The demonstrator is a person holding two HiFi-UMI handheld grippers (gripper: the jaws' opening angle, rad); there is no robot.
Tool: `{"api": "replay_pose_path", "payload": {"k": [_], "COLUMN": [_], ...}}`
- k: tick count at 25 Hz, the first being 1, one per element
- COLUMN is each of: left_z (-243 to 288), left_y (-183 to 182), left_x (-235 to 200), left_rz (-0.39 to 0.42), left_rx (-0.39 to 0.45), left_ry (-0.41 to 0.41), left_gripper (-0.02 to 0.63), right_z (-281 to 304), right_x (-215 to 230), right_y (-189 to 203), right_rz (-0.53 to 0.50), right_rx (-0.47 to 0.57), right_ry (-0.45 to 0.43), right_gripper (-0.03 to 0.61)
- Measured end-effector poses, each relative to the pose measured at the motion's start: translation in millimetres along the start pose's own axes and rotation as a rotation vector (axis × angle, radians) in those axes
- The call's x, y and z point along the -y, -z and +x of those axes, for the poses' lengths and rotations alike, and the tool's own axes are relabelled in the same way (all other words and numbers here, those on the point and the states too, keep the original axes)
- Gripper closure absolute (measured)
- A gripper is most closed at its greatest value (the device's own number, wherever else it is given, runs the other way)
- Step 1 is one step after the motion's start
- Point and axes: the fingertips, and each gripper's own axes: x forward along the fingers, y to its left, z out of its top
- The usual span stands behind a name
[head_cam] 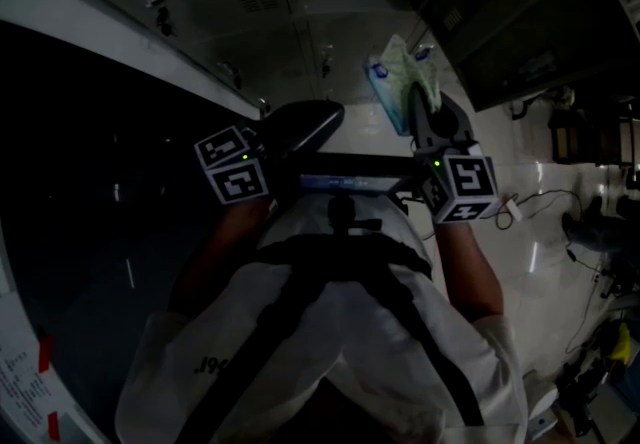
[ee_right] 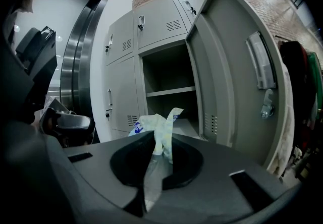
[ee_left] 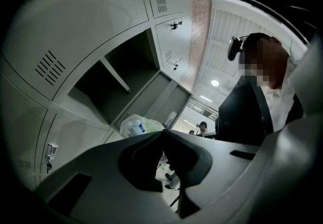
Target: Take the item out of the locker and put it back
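Your white shirt and its black harness straps sit closest under the head camera, with both arms reaching forward from them. On your right arm, the right gripper has its jaws pinched together on a thin twist of a pale-green and white soft plastic pack with a blue label. The film runs down between the pads, and the bulk of the pack bunches up just past the tips. You are holding the pack out in front of the jaws, short of the grey metal locker, whose open compartment lies straight ahead of this gripper. A flat grey shelf crosses that opening. The locker's open door stands swung out to the right of the jaws, its handle facing you. Closed grey locker doors with small keys line up to the left.

Your left gripper sits off to the left of the right one. Its jaws are closed tip to tip with nothing between them. From its camera the pack shows just beyond and left of its tips, with the open locker above. Its black-and-white marker cube faces up toward your head.
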Motion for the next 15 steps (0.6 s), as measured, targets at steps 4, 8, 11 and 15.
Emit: {"api": "replay_pose_path", "payload": {"k": [4, 8, 11, 15], "left_z": [0, 1, 2, 5], "left_y": [-7, -17, -26, -38], "left_x": [-6, -10, -13, -17], "left_rz": [0.007, 0.021, 0.039, 0.062], "left_rx": [0.019, 0.038, 0.05, 0.06], "left_ry": [-0.023, -0.041, -0.049, -0.048], "left_gripper": [0.614, 0.611, 0.611, 0.611], "right_z": [4, 7, 13, 25], "right_x": [2, 5, 7, 6], "right_y": [-5, -12, -21, -34], "right_rz": [-0.008, -0.024, -0.045, -0.072], "right_rx": [0.001, 0.003, 0.013, 0.027], "right_ry": [-0.002, -0.001, 0.0, -0.008], "right_gripper": [0.572, 0.572, 0.572, 0.572]}}
